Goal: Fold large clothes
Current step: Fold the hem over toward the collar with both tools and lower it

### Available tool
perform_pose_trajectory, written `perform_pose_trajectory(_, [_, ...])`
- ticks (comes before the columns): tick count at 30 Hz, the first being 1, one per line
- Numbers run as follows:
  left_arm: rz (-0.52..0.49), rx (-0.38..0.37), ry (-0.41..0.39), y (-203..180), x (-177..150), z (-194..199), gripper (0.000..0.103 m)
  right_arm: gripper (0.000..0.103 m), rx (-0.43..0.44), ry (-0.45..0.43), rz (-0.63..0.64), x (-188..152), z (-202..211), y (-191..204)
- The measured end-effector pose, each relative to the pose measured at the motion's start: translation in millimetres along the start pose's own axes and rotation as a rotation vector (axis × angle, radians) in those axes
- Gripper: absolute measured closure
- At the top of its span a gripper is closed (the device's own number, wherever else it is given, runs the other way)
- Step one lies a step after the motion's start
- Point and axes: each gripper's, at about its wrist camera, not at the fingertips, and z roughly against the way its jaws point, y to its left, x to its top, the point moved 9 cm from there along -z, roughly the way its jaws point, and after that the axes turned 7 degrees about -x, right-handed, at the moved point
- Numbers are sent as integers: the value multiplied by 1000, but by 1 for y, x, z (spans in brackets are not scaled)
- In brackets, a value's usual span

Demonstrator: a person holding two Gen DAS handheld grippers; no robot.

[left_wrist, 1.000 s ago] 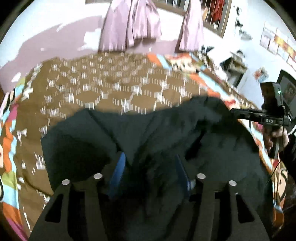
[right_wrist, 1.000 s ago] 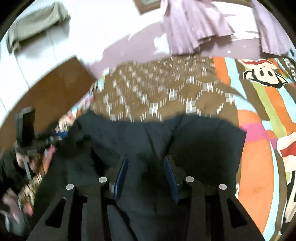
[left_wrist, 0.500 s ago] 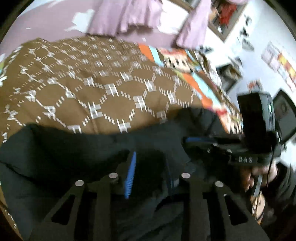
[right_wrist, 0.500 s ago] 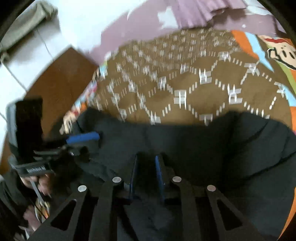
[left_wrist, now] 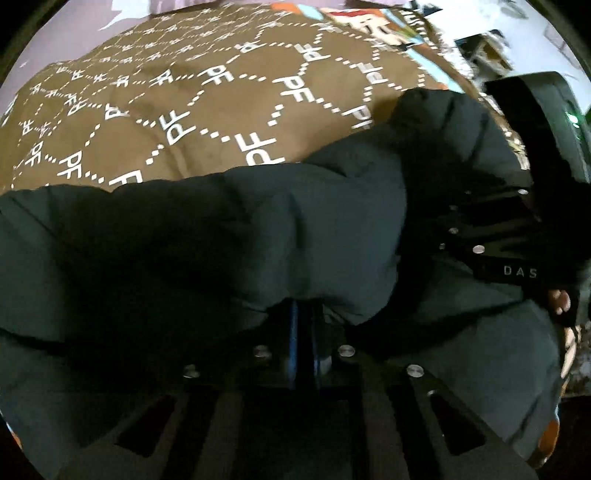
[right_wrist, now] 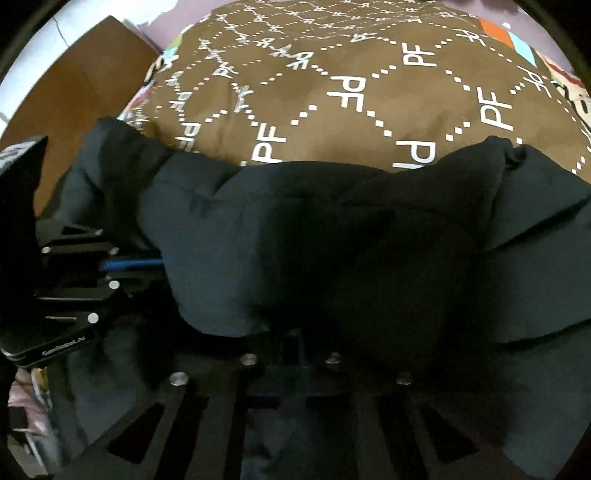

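Note:
A large dark green-black garment (left_wrist: 258, 240) lies bunched on a brown bedspread with white "PF" marks (left_wrist: 221, 110); it also fills the right wrist view (right_wrist: 332, 240). My left gripper (left_wrist: 304, 332) is shut on a fold of the garment, its blue pads nearly hidden by cloth. My right gripper (right_wrist: 291, 339) is shut on another fold, its pads buried in fabric. The right gripper body shows at the right of the left wrist view (left_wrist: 517, 221). The left gripper shows at the left of the right wrist view (right_wrist: 74, 277), its blue pad under the cloth edge.
The brown bedspread (right_wrist: 369, 92) stretches away beyond the garment. A colourful cartoon sheet (left_wrist: 388, 22) borders it. A wooden panel (right_wrist: 74, 85) stands at the left of the bed. A shelf (left_wrist: 487, 48) sits by the far wall.
Both grippers have closed on the garment's near edge and moved down and close together. The cloth has bunched up into a thick fold between them.

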Motion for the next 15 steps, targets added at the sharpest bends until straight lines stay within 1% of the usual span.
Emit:
perform_pose_trajectory(3, [24,0,-15,6,-3,-6,98,103,7,-13,-40,1,-6,-6])
perform_pose_trajectory(5, [38,1,-30,8,-5,-6,98,103,-6,-27,-45,0,-5,-7])
perform_pose_trajectory(8, [33,29,-61,5,-8,0,98,103,-35,-62,-35,-5,2,-4])
perform_pose_trajectory(10, [22,31,-90,2,-10,7,98,100,-20,-78,-47,-7,7,-3])
perform_pose_trajectory(12, [31,8,-118,2,-12,13,98,100,4,-94,-75,-11,15,-5])
perform_pose_trajectory(15, [96,-43,-159,4,-16,26,98,100,11,-116,-96,-13,24,-6])
